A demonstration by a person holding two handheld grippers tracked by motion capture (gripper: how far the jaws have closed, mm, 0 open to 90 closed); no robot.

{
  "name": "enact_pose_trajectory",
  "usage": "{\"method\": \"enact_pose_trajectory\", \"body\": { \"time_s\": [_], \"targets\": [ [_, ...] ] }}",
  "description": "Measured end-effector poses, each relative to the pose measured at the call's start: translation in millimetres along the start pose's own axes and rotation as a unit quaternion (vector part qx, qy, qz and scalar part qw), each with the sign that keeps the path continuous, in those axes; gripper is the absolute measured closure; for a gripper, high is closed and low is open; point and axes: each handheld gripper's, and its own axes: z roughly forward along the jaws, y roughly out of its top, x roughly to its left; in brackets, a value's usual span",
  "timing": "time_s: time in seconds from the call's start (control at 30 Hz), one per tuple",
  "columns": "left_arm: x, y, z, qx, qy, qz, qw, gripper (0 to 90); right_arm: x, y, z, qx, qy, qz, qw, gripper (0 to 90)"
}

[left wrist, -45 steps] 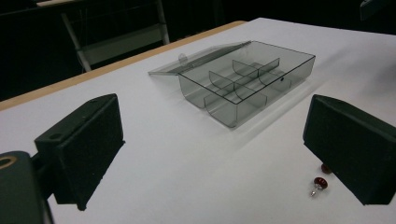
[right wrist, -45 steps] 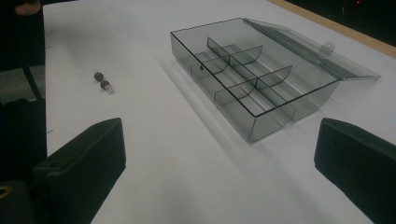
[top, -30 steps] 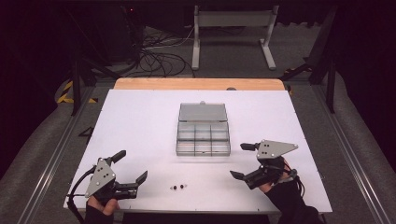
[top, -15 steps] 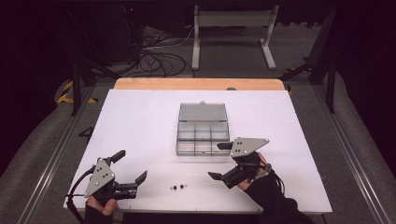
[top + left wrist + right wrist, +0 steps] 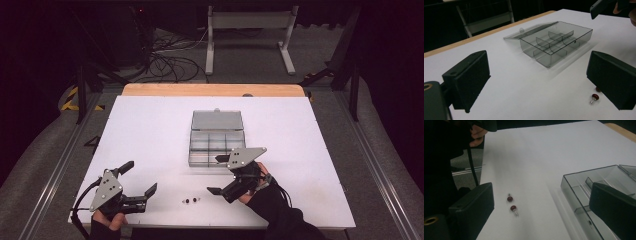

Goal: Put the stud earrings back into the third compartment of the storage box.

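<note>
Shifting leftward since a second ago, right gripper [image 5: 218, 174], jaws spread and empty, now nears two red studs [image 5: 190, 200] at lower centre; likely pickup for the compartment box [image 5: 216, 142]. Left gripper [image 5: 140, 177] unmoved, agape.

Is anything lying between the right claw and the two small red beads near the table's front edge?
Nothing visible does. The right claw is open, and bare white table separates it from the two red beads. The clear compartment box sits behind the right claw, off that path, and the left claw is on the beads' far side.
</note>
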Motion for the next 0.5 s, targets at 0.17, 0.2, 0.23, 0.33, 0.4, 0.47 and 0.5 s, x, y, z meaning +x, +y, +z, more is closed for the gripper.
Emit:
{"method": "enact_pose_trajectory", "body": {
  "time_s": [0.17, 0.2, 0.23, 0.33, 0.4, 0.47, 0.5],
  "targets": [
    [-0.1, 0.1, 0.1, 0.002, -0.002, 0.001, 1.0, 5.3, 3.6, 5.7, 13.0, 0.004, 0.014, -0.006, 0.9999, 6.3],
    [-0.2, 0.1, 0.0, 0.002, -0.001, 0.0, 1.0, 5.2, 4.3, 6.2, 14.9, 0.005, 0.016, -0.007, 0.9998, 6.3],
    [-0.1, 0.3, -0.5, 0.001, 0.0, -0.001, 1.0, 5.2, 5.2, 6.3, 17.1, 0.008, 0.019, -0.008, 0.9998, 6.3],
    [0.7, 0.3, -1.4, 0.001, 0.001, 0.001, 1.0, 5.2, 5.9, 5.4, 20.1, 0.015, 0.021, -0.006, 0.9997, 6.7],
    [1.2, 0.1, -1.3, 0.0, 0.001, -0.002, 1.0, 5.2, 5.4, 5.2, 19.6, 0.015, 0.022, -0.002, 0.9996, 7.4],
    [1.3, -0.1, -0.8, 0.0, 0.0, -0.004, 1.0, 5.2, 4.4, 5.3, 16.9, 0.007, 0.03, 0.014, 0.9994, 12.5],
    [1.2, -0.1, -0.7, 0.0, 0.0, -0.003, 1.0, 5.2, 4.7, 5.4, 16.6, 0.007, 0.029, 0.014, 0.9995, 14.9]
  ]
}}
